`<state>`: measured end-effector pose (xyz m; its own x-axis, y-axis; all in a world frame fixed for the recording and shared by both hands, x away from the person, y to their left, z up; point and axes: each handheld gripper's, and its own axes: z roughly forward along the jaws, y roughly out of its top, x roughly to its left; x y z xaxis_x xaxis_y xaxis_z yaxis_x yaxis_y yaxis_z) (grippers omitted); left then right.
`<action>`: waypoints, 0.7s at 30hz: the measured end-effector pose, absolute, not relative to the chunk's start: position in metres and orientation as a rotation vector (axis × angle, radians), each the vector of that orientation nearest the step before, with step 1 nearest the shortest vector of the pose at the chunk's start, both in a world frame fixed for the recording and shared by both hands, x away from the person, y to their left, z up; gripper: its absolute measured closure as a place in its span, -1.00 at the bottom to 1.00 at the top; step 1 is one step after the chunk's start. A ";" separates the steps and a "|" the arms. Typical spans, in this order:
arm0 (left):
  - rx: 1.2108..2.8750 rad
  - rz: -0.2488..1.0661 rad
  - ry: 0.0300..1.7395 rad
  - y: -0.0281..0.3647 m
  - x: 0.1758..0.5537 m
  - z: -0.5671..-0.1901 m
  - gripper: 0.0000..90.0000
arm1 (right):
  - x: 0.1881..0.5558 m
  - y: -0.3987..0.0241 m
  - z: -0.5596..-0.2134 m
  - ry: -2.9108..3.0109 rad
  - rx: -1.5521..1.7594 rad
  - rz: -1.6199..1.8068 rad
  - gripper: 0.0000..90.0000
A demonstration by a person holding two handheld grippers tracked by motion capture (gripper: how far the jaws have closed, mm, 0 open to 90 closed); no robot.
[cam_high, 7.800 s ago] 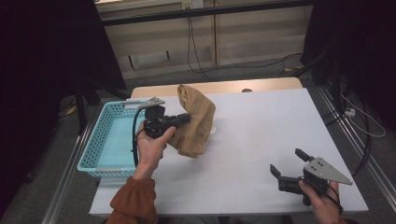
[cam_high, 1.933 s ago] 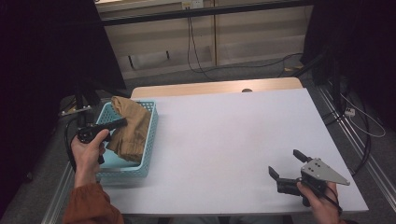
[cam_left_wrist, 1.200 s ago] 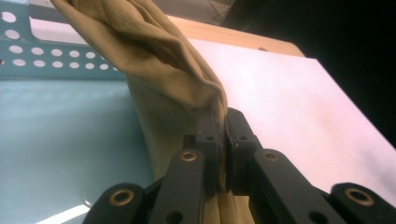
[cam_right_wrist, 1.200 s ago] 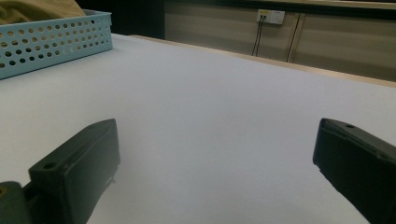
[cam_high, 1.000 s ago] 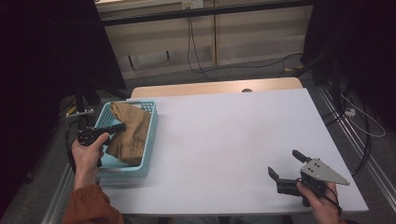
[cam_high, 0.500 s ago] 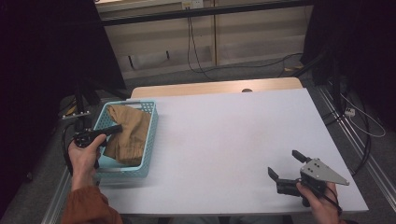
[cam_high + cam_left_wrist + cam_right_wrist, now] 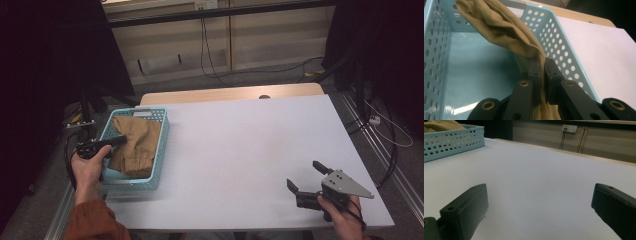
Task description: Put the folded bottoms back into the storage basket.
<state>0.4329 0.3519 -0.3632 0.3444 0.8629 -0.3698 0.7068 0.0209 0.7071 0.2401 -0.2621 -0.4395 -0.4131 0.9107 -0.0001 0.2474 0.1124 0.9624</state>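
Left gripper view shows the left tongs (image 7: 541, 72) clamped on a fold of the tan cloth (image 7: 501, 27), which rises from between the jaws and drapes over the inside of the light blue basket (image 7: 554, 47). In the high view that cloth (image 7: 134, 145) lies inside the basket (image 7: 160, 155) at the left edge of the white table (image 7: 250, 145) (the left tongs (image 7: 111, 143) reach in from the basket's left side), while the right tongs (image 7: 306, 178) sit well apart near the table's front right corner. Their jaws stand wide open with nothing between them, just above the bare table.
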 end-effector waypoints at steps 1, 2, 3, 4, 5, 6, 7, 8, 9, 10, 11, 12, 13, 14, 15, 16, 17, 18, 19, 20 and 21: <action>1.730 0.227 1.410 0.352 0.433 -0.363 0.90 | 0.240 -0.262 -0.439 1.756 1.132 1.328 -0.98; 1.733 0.236 1.413 0.352 0.433 -0.364 0.89 | 0.240 -0.262 -0.439 1.756 1.131 1.329 -0.98; 1.732 0.241 1.420 0.351 0.433 -0.365 0.89 | 0.240 -0.262 -0.439 1.757 1.130 1.331 -0.98; 1.742 0.249 1.419 0.350 0.434 -0.366 0.89 | 0.240 -0.262 -0.439 1.757 1.130 1.331 -0.98; 1.747 0.249 1.421 0.350 0.434 -0.366 0.89 | 0.240 -0.262 -0.439 1.758 1.129 1.330 -0.98; 1.750 0.254 1.425 0.350 0.435 -0.366 0.89 | 0.240 -0.262 -0.439 1.758 1.129 1.330 -0.98; 1.745 0.256 1.428 0.349 0.435 -0.366 0.89 | 0.240 -0.262 -0.439 1.758 1.129 1.330 -0.98; 1.752 0.258 1.429 0.350 0.435 -0.366 0.89 | 0.240 -0.262 -0.439 1.757 1.131 1.329 -0.98; 1.752 0.264 1.430 0.350 0.435 -0.367 0.89 | 0.240 -0.262 -0.440 1.757 1.132 1.328 -0.98; 1.754 0.266 1.436 0.351 0.435 -0.367 0.89 | 0.240 -0.262 -0.440 1.757 1.132 1.329 -0.98; 1.755 0.269 1.436 0.351 0.436 -0.368 0.89 | 0.240 -0.262 -0.440 1.757 1.132 1.329 -0.98; 1.756 0.272 1.439 0.352 0.436 -0.369 0.88 | 0.240 -0.262 -0.440 1.758 1.131 1.329 -0.98; 1.751 0.275 1.444 0.353 0.436 -0.370 0.88 | 0.240 -0.262 -0.440 1.759 1.130 1.329 -0.98; 1.749 0.273 1.451 0.354 0.437 -0.371 0.88 | 0.240 -0.262 -0.440 1.759 1.129 1.329 -0.98; 1.752 0.268 1.454 0.355 0.437 -0.372 0.88 | 0.240 -0.262 -0.440 1.759 1.129 1.329 -0.98; 1.758 0.271 1.457 0.355 0.437 -0.373 0.88 | 0.240 -0.262 -0.439 1.759 1.128 1.329 -0.98; 1.761 0.275 1.465 0.355 0.438 -0.375 0.88 | 0.240 -0.262 -0.439 1.759 1.128 1.329 -0.98; 1.752 0.280 1.472 0.354 0.439 -0.376 0.88 | 0.240 -0.262 -0.439 1.758 1.129 1.330 -0.98; 1.765 0.287 1.476 0.354 0.440 -0.377 0.88 | 0.240 -0.262 -0.439 1.759 1.128 1.330 -0.98; 1.776 0.294 1.480 0.353 0.441 -0.378 0.88 | 0.240 -0.262 -0.439 1.759 1.128 1.329 -0.98; 1.788 0.303 1.484 0.352 0.442 -0.378 0.88 | 0.240 -0.262 -0.440 1.760 1.128 1.330 -0.98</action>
